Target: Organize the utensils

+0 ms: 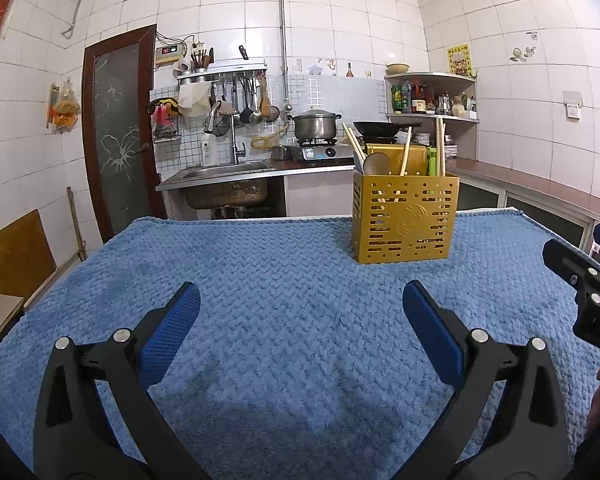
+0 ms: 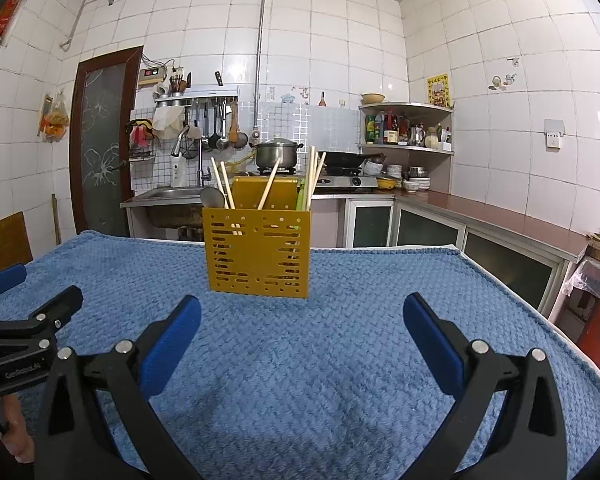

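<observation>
A yellow slotted utensil holder (image 1: pixel 406 218) stands upright at the far side of the blue towel, also in the right wrist view (image 2: pixel 258 252). It holds several wooden chopsticks (image 1: pixel 405 156), a spoon (image 1: pixel 374 163) and a green utensil (image 1: pixel 432 161). My left gripper (image 1: pixel 300 308) is open and empty, low over the towel, well short of the holder. My right gripper (image 2: pixel 302 320) is open and empty, just in front of the holder. Each gripper shows at the edge of the other's view.
The blue towel (image 1: pixel 284 264) covers the table. Behind it are a sink (image 1: pixel 224 184), a stove with a pot (image 1: pixel 315 125) and wok, a corner shelf (image 1: pixel 432 96), and a counter (image 2: pixel 500 216) along the right wall. A wooden board (image 1: pixel 12 256) stands at left.
</observation>
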The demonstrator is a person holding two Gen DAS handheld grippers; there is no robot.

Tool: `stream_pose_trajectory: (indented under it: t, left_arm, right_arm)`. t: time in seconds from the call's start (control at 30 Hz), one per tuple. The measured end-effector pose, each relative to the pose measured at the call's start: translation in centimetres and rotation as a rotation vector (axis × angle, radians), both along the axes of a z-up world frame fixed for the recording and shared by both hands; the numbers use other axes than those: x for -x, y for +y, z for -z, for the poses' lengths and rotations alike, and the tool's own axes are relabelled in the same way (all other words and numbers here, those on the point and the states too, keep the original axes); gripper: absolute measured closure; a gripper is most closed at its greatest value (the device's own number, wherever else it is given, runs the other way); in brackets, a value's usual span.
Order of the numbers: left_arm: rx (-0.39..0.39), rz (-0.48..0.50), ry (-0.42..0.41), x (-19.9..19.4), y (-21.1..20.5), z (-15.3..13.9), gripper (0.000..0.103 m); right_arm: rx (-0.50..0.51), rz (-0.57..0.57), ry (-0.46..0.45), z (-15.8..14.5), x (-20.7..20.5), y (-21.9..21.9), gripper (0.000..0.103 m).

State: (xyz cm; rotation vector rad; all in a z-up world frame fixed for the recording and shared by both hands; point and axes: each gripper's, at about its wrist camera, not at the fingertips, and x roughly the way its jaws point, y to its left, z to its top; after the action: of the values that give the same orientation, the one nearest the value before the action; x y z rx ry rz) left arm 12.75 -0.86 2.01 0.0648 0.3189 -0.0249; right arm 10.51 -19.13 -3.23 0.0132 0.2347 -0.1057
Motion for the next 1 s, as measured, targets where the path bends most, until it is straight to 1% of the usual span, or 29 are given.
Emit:
stream_pose_trajectory:
  t: [0.27,1.0]
  left_arm:
    - [-0.011,-0.01,-0.012,0.15,-0.09,-0.04,0.005]
    - [-0.01,-0.012,-0.005,0.16,-0.1,-0.24,0.005]
  right_arm:
    - [0.005,0.002,0.0,0.06,-0.09,-0.01,0.004]
    - [0.007,0.003,0.0,0.11,-0.04,-0.24,0.004]
